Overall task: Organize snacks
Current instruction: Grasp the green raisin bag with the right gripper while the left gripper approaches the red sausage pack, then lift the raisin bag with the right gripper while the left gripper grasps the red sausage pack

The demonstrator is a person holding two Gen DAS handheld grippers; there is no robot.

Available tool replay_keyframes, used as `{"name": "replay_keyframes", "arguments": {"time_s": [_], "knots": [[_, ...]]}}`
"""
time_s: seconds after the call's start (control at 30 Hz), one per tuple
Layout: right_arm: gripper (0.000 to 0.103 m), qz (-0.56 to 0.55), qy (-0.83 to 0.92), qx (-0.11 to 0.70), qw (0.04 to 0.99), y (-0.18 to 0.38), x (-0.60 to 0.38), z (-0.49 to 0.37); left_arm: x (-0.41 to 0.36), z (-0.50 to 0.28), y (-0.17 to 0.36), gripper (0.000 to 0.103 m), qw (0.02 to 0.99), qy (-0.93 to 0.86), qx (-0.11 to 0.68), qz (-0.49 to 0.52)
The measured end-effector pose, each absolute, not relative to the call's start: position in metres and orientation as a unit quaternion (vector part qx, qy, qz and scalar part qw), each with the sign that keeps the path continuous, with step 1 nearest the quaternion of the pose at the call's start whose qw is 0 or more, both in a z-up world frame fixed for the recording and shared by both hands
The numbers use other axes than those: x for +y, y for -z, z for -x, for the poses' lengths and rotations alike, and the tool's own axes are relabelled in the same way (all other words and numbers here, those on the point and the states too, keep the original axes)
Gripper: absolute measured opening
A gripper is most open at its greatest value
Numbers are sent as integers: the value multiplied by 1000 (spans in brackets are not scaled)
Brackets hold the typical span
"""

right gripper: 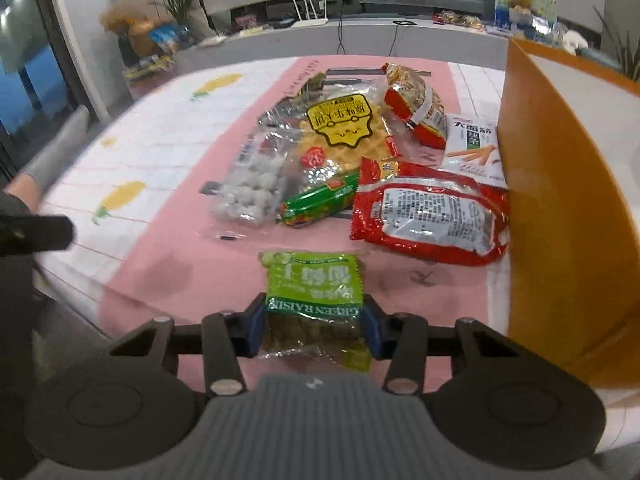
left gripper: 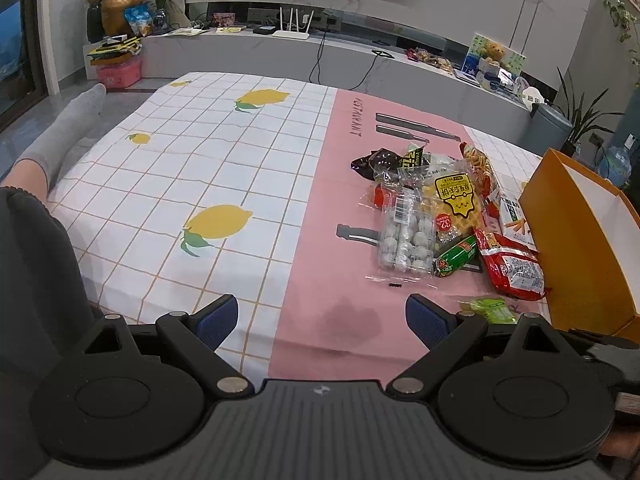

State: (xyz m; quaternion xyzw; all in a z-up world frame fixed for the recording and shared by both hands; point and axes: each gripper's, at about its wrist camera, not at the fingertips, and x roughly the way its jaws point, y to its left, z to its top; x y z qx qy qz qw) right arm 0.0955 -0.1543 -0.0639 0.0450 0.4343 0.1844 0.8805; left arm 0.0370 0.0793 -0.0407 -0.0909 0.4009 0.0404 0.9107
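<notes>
Right wrist view: right claw grips raisin packet; left claw gapes empty.

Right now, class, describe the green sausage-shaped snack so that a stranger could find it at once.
Start at the orange box on the pink cloth; the snack pile lies left of it. The green sausage stick lies at the pile's near edge, between the red packet and the bag of white balls, the only tube-shaped one.

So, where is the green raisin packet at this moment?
In the right wrist view, the green raisin packet sits between the right gripper fingers, over the pink cloth, just before the red packet.
</notes>
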Motion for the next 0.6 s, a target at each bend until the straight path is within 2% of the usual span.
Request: {"name": "replay_keyframes", "arguments": {"time_s": [0.4, 0.6], "knots": [[47, -131, -204, 337, 910, 3, -205, -59, 69, -35, 40, 103, 909, 12, 402, 109], [47, -183, -187, 286, 922, -25, -247, -50, 39, -43, 40, 103, 910, 83, 395, 93]]}}
